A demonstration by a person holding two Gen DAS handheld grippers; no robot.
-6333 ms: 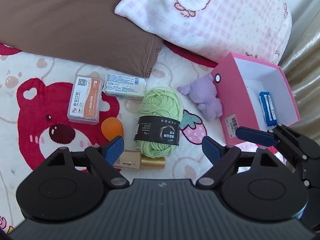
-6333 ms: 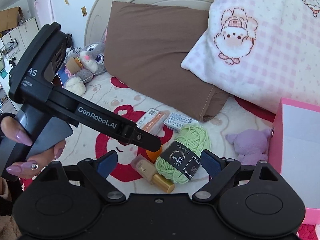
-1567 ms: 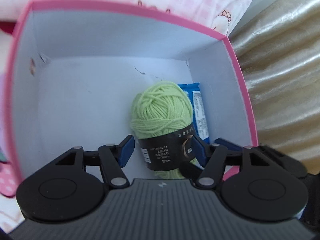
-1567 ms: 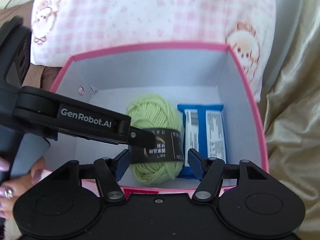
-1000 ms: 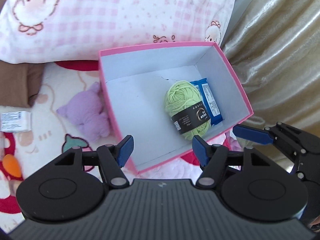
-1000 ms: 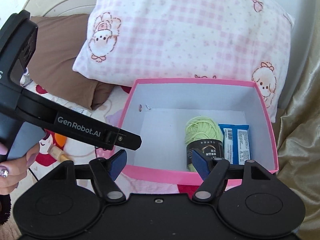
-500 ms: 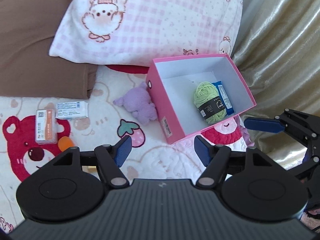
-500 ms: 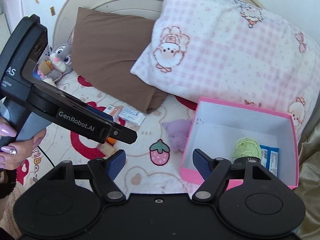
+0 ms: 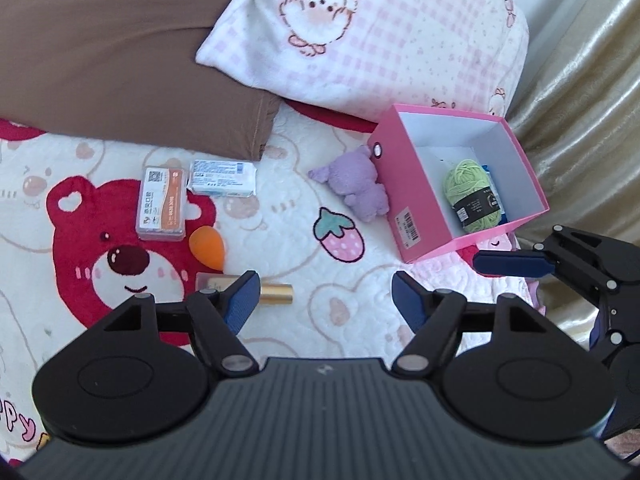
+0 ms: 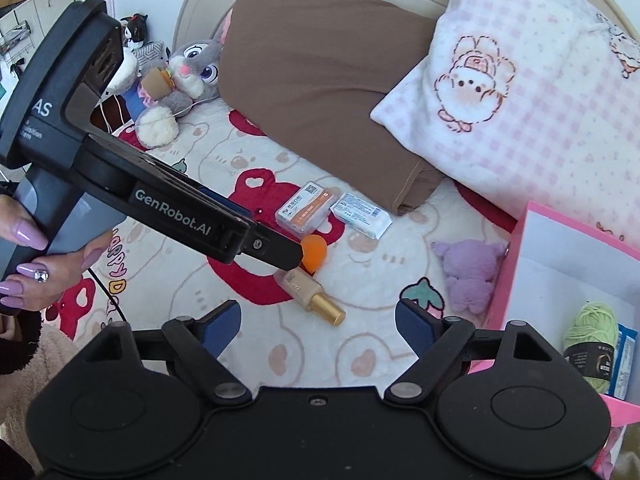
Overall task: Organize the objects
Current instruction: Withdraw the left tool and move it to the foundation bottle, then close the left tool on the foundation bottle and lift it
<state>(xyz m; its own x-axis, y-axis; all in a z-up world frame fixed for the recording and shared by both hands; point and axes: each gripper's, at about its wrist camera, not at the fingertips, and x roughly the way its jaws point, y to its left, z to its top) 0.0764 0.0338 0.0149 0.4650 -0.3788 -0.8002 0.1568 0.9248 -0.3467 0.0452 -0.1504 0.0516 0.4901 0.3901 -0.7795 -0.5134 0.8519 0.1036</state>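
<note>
Your left hand-held gripper [image 9: 320, 294] and right hand-held gripper [image 10: 318, 318] hover with jaws apart and empty above the bed [image 9: 280, 216]; the green yarn [image 9: 472, 196] lies inside the pink box [image 9: 404, 184].

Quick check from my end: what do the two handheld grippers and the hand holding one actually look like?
Both the left gripper and the right gripper have black linkage arms on round black bases, tipped with blue finger pads. From the right wrist view, the left one's body is black with a grey handle, marked "GenRobot.AI" in white. The hand gripping it has long lilac nails, a jewelled ring and a dark sleeve; a thin black cable trails below it.
</note>
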